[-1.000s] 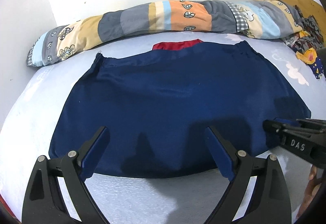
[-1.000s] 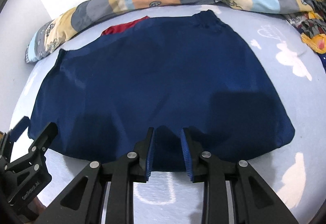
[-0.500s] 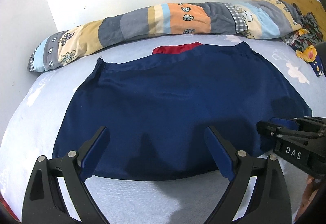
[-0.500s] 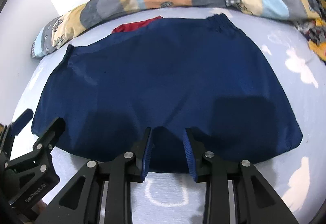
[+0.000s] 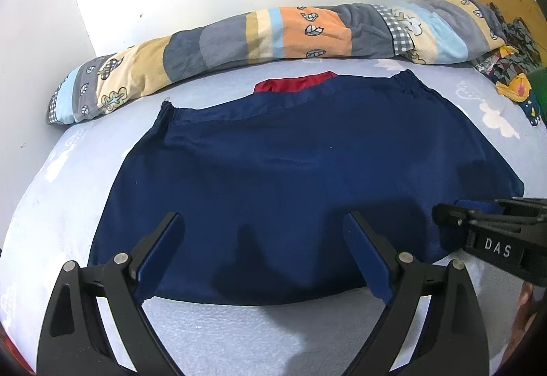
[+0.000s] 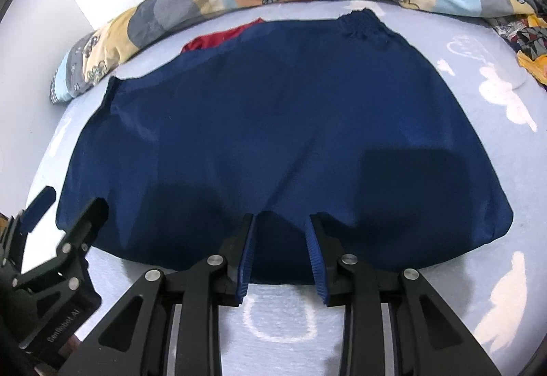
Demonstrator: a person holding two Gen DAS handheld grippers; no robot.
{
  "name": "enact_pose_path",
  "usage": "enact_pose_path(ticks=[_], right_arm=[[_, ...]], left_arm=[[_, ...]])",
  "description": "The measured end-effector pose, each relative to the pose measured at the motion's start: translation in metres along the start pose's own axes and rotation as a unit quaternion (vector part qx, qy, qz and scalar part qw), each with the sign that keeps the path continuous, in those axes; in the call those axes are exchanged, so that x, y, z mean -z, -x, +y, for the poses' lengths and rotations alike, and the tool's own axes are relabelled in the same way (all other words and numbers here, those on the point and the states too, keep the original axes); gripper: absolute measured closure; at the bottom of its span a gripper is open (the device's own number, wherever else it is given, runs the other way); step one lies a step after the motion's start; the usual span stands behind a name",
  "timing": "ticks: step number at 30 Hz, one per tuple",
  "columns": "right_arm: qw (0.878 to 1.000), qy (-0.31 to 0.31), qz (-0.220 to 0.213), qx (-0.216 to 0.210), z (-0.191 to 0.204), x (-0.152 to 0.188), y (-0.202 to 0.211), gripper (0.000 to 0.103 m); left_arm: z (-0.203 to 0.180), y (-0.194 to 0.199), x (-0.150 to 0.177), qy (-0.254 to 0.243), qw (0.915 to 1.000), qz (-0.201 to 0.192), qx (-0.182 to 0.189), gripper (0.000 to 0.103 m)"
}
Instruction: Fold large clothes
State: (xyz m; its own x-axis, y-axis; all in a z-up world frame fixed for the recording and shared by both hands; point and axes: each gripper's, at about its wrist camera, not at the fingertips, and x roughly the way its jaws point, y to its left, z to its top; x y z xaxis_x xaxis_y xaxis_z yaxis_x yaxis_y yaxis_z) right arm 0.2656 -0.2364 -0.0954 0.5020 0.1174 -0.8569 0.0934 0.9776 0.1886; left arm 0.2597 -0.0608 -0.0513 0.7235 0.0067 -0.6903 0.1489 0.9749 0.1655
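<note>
I am holding left gripper [image 5: 261, 253] spread wide over navy shorts [image 5: 307, 177] on bed sheet [image 5: 68, 198]; right gripper [image 6: 281, 253] hovering narrowly parted above hem, gripping nothing.

One dark navy cloth garment [image 5: 307, 177] lies spread out, one red fabric piece [image 5: 290, 84] beneath it, one long patchwork rolled quilt [image 5: 259, 37] behind, and two black two-finger grippers, left [image 5: 261, 256] and right [image 6: 281, 256].
</note>
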Motion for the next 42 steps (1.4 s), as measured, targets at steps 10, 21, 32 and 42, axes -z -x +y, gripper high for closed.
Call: enact_pose_path(ticks=[10, 21, 32, 42], right_arm=[[1.000, -0.007, 0.015, 0.009, -0.004, 0.000, -0.005, 0.071], [0.999, -0.048, 0.009, 0.017, -0.029, -0.006, 0.001, 0.071], [0.995, -0.096, 0.026, 0.021, -0.057, -0.006, 0.001, 0.069], [0.991, -0.127, 0.025, 0.026, -0.079, -0.011, 0.004, 0.064]], left_arm=[[0.000, 0.001, -0.001, 0.001, 1.0000, -0.004, 0.000, 0.008], [0.017, -0.004, -0.004, 0.027, 0.9996, 0.006, -0.005, 0.008], [0.099, -0.063, 0.024, 0.170, 0.9689, 0.176, -0.038, 0.008], [0.109, -0.064, 0.023, 0.192, 0.9650, 0.173, -0.042, 0.008]])
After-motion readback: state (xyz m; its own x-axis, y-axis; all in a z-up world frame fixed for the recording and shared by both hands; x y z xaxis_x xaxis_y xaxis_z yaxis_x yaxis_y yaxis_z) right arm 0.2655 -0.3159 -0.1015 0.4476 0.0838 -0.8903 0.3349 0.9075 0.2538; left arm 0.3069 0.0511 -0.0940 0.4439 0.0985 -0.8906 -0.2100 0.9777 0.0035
